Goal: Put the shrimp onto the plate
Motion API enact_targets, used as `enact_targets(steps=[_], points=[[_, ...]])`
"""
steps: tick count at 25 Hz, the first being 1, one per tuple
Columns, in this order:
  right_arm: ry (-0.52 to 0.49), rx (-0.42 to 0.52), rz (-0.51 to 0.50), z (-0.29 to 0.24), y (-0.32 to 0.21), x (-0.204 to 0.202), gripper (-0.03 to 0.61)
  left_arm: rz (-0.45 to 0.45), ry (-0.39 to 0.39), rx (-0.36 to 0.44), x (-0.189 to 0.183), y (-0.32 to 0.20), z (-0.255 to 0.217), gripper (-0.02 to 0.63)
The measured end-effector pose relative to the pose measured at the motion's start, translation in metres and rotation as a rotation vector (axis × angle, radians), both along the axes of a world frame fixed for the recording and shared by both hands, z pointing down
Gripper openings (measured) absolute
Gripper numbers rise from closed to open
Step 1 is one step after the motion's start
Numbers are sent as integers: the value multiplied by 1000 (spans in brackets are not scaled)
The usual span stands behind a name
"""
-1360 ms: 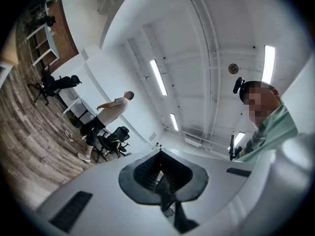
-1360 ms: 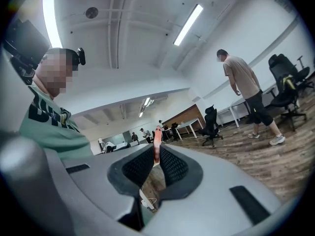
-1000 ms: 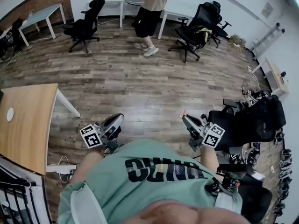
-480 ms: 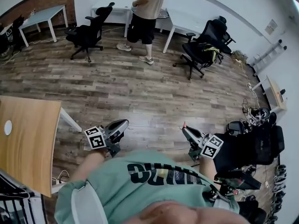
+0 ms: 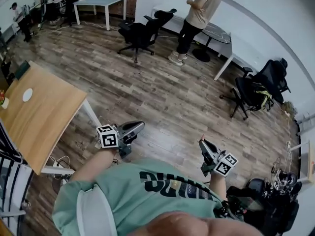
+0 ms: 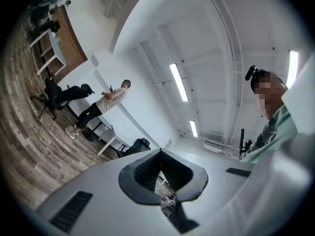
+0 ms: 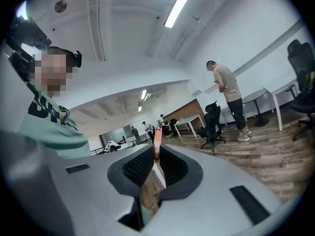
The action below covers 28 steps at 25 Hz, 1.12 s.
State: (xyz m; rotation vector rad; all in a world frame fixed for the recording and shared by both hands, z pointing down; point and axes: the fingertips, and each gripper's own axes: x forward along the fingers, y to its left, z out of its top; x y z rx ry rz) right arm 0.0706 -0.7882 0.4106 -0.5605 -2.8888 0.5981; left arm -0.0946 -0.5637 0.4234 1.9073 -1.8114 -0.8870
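Transport step in hand. Noted shrimp (image 7: pixel 157 144) off every surface: a thin pink-orange sliver standing upright between the pads of the right gripper (image 7: pixel 157 154), pinched there, with only a pink tip visible at that gripper's nose in the head view. Found right gripper in front of the torso, over bare wood floor (image 5: pixel 162 97), pointing roughly level. Found left gripper (image 6: pixel 158 152) pressed together at the tips, nothing between the pads, carried alongside and well apart from the right. Located wooden table (image 5: pixel 44 127) at the left of the head view, bearing a small white disc (image 5: pixel 27 94), probably the plate but too small to confirm. Shrimp well apart from it, floor and table edge between; placing not yet done. Next move, by judgement: carry right gripper over to the table, centre above the disc, tip the nose down, lower until touching or just above, then spread the pads. Risk: narrow hold on a slim, slippery piece, liable to slip or swing in transit. Bystander (image 5: pixel 199 9) and office chair (image 5: pixel 142 31) well away, no obstacle.
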Motion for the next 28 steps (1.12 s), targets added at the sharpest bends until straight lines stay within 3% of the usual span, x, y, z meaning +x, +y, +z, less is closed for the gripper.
enact_targets(steps=[5, 11, 15, 20, 24, 28], points=[[-6, -29, -176, -6, -76, -61, 40, -175, -9, 12, -19, -55, -22, 0], [-25, -73, -388, 0, -116, -129, 40, -363, 1, -62, -8, -74, -17, 0], [-32, -104, -543, 18, -91, -168, 40, -508, -3, -113, -1, -45, -2, 0], [-13, -105, -694, 31, -39, -215, 40, -671, 36, -118, -9, 5, 17, 0], [-15, -76, -786, 32, 19, -250, 40, -746, 40, -88, -26, 56, 32, 0], [-31, -3, -804, 30, 92, -296, 40, -770, 18, -18, -61, 131, 51, 0]])
